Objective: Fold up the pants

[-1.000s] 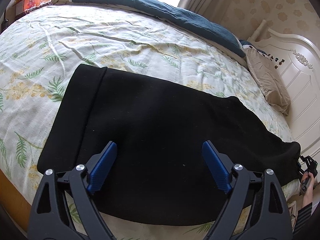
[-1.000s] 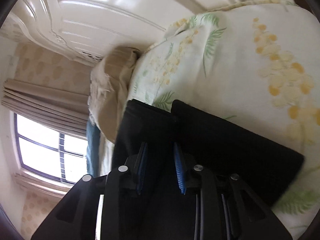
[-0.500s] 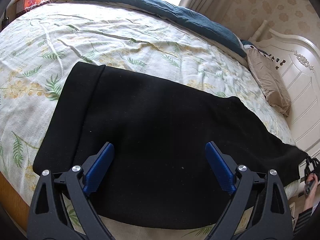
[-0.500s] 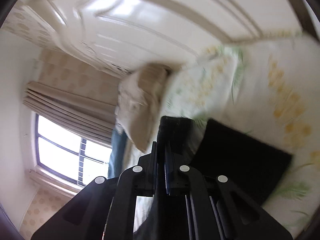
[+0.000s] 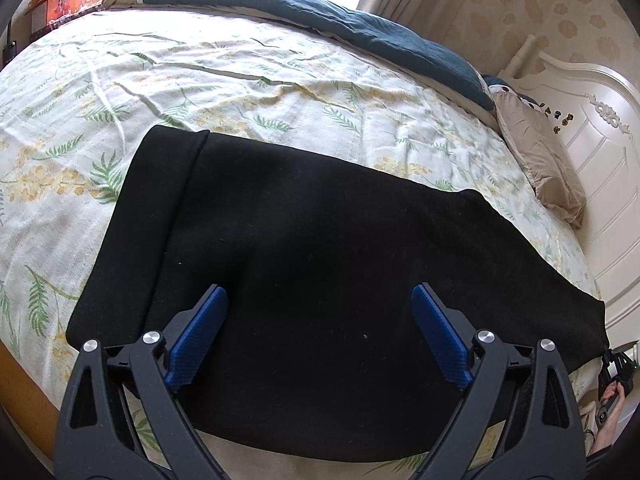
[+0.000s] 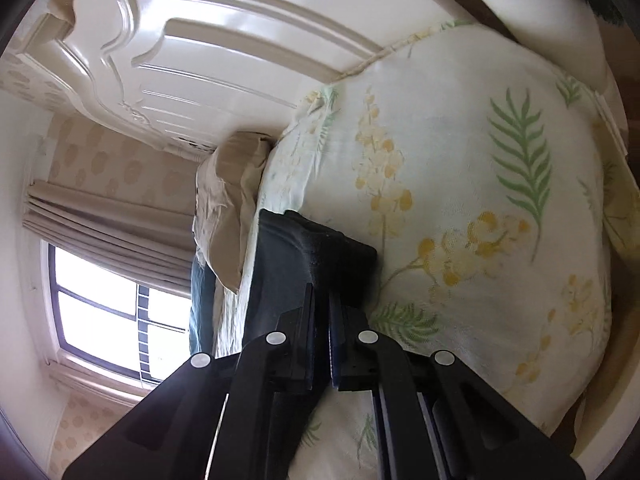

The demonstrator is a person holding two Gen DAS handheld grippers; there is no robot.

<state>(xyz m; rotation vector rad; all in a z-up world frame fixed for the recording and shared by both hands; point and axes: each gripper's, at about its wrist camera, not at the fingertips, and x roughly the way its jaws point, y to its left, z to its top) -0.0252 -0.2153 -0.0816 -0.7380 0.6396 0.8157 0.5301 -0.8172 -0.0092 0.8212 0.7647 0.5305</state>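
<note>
Pants [image 5: 320, 264] are now pinched at their hem end by your right gripper [image 6: 320, 320]: its jaws are pressed together with the black cloth bunched between them, where a second ago they stood a little apart with the hem merely lying between them. That means the grab is made, and the leg end looks ready to be carried over toward the waist for the first fold. In the right wrist view the cloth has risen off the floral bedsheet [image 6: 460, 184] and gathered into a ridge at your fingertips, and less of the flat black panel shows on the sheet than before.

Your left gripper [image 5: 316, 332] hangs spread wide over the middle of the garment, holding nothing, its blue pads [image 5: 200, 332] clear of the fabric. It has barely shifted, only opening slightly further. From there the pants lie flat across the near part of the bed, waistband at the left, and the far right end has been drawn out straighter toward the headboard [image 5: 600, 152], beside the beige pillow [image 5: 540, 160].
</note>
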